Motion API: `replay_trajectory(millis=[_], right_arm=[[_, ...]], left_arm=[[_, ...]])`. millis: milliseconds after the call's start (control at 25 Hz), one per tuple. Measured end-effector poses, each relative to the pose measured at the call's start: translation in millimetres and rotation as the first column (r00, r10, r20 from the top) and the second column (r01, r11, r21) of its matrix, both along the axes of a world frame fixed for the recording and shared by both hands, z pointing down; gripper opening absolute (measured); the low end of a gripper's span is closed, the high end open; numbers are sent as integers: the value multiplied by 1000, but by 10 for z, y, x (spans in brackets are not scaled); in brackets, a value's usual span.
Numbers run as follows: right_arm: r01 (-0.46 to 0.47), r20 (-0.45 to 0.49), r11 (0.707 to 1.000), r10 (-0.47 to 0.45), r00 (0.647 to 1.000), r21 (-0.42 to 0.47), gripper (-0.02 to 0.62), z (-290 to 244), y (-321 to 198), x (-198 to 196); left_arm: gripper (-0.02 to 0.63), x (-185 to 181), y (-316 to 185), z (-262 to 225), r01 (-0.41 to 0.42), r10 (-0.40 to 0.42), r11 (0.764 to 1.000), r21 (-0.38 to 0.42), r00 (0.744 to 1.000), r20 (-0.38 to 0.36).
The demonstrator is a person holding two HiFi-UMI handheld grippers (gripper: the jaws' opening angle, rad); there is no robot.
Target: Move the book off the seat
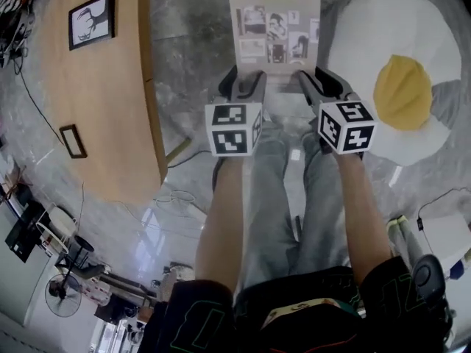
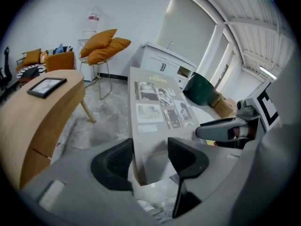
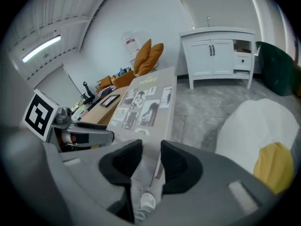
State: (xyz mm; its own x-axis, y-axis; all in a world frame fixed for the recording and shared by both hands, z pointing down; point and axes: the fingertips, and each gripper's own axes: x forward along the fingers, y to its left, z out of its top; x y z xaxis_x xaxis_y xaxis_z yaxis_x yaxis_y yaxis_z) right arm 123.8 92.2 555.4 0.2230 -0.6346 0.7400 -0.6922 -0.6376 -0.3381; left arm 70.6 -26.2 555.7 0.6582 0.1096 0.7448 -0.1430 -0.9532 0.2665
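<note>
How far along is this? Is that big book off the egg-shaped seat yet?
Done: the book is up in the air, to the left of the egg-shaped seat and not touching it. In hand: the left gripper and right gripper each clamp the book's near edge, holding it above the floor. Left: setting it down somewhere, perhaps on the wooden table.

— How are your arms [image 1: 221, 212] placed?
— Both reach out ahead of me, side by side. My left gripper [image 1: 243, 81] and right gripper [image 1: 321, 79] tilt downward.
— The jaws?
— Each pair clamps a near corner of the book [image 1: 274, 20].
</note>
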Motion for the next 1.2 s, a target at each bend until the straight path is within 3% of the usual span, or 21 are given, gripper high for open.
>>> replay_trajectory(millis=[320,560,680,840,1040,1200], right_arm=[[199,2,980,-199,980,-13,124,-136,-1270,-427],[364,0,931,-364,931,-11,124,-204,-2345,-841],[434,0,901,-434,901,-14,124,-292,-2517,-967],[545,-14,839,-545,838,-12,124,-380,-2762,-993],[642,10,766,-642,767,-31,123,-310,-3251,-1344],[729,40,684,-728,684,-22,123,-244,-3635,-1612]], left_arm=[[247,-656,-1133,-126,202,-202,979,-3,979,4],[247,-1277,-2025,-193,404,-404,915,-1,915,-16],[247,-1462,-2128,-278,464,-464,886,-3,886,-12],[247,-1588,-2229,-340,573,-573,820,-4,819,-18],[247,-2005,-2558,-279,690,-690,724,-5,724,19],[247,-2323,-2800,-219,769,-768,640,2,639,52]])
